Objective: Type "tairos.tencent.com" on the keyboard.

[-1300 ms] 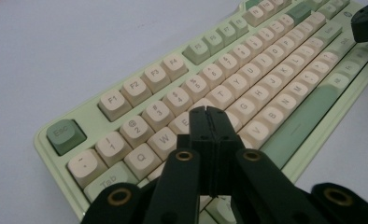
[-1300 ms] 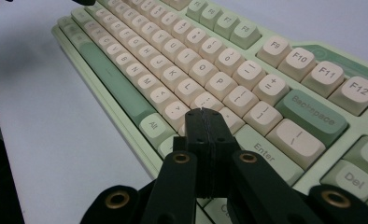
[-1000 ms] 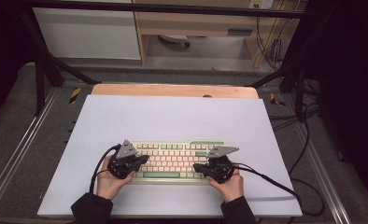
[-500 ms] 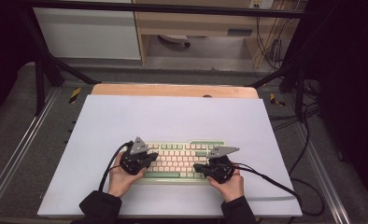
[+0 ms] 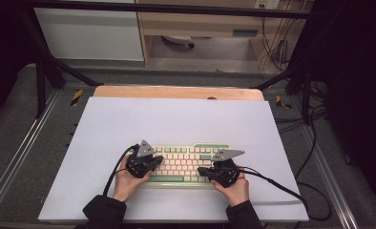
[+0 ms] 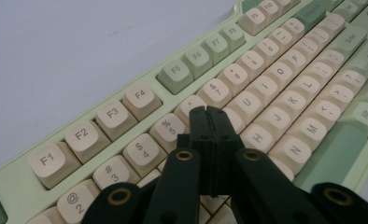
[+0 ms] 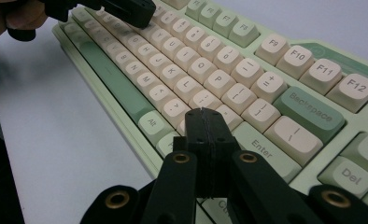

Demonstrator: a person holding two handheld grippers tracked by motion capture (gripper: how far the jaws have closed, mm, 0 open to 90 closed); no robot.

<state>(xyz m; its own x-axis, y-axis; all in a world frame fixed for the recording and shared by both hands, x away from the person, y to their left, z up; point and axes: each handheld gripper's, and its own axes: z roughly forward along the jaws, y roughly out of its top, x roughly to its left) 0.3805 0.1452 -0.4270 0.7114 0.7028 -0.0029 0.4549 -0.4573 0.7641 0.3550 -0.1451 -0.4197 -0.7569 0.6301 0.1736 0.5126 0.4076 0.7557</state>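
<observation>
A green-and-cream keyboard (image 5: pixel 186 162) lies near the front of a white table (image 5: pixel 176 119). The left gripper (image 6: pixel 209 114) and right gripper (image 7: pixel 201 116), jaws pressed together and empty, poise over its keys. Typing looks underway; how much remains is unclear.

Keys under left gripper (image 6: pixel 209 119): we cannot see them, its closed jaws cover them.
Keyboard (image 7: pixel 266 93) ends: cut off by the frame edges.
Key legends in high view: too small for us to read.
</observation>
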